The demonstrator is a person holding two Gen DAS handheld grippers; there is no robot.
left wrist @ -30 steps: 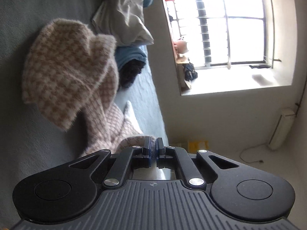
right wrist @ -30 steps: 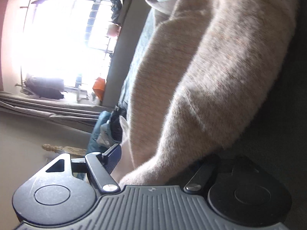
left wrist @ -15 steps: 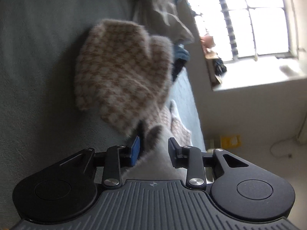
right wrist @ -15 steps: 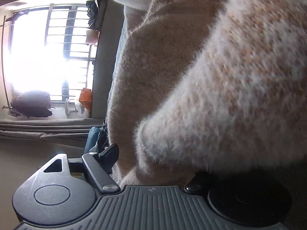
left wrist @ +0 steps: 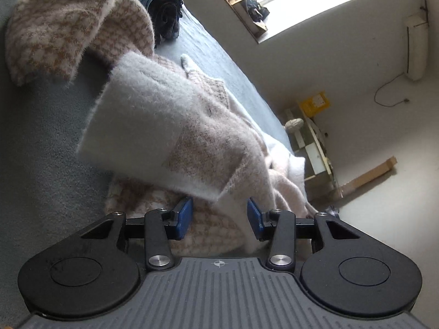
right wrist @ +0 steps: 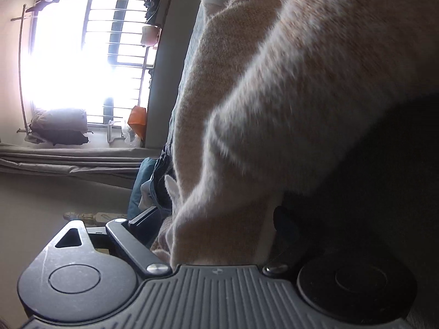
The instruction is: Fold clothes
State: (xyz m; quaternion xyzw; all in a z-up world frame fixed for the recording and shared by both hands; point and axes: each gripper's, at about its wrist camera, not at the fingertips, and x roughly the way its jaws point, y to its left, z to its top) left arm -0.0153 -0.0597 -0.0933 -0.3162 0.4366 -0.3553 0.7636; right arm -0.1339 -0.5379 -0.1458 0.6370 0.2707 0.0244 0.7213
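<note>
A fluffy beige and white houndstooth sweater (left wrist: 175, 126) lies crumpled on the grey-blue bed (left wrist: 41, 137). One sleeve with a white cuff (left wrist: 137, 109) is laid across its body, another part (left wrist: 63, 19) lies further off. My left gripper (left wrist: 219, 218) is open and empty just above the sweater, blue pads (left wrist: 183, 218) apart. My right gripper (right wrist: 214, 224) is open wide, with the sweater (right wrist: 288, 96) bunched between its fingers (right wrist: 145, 222) and filling the view; the far finger is in shadow.
A pile of dark and blue clothes (left wrist: 164, 13) lies beyond the sweater near the bed edge. A barred window (right wrist: 82, 63) and sill clutter are on the wall side. A small shelf (left wrist: 310, 137) stands on the floor by the bed.
My left gripper was shut on the sweater, then opened and let the sleeve drop onto the body. It has drawn back a little. The right gripper stays open in the fabric.
</note>
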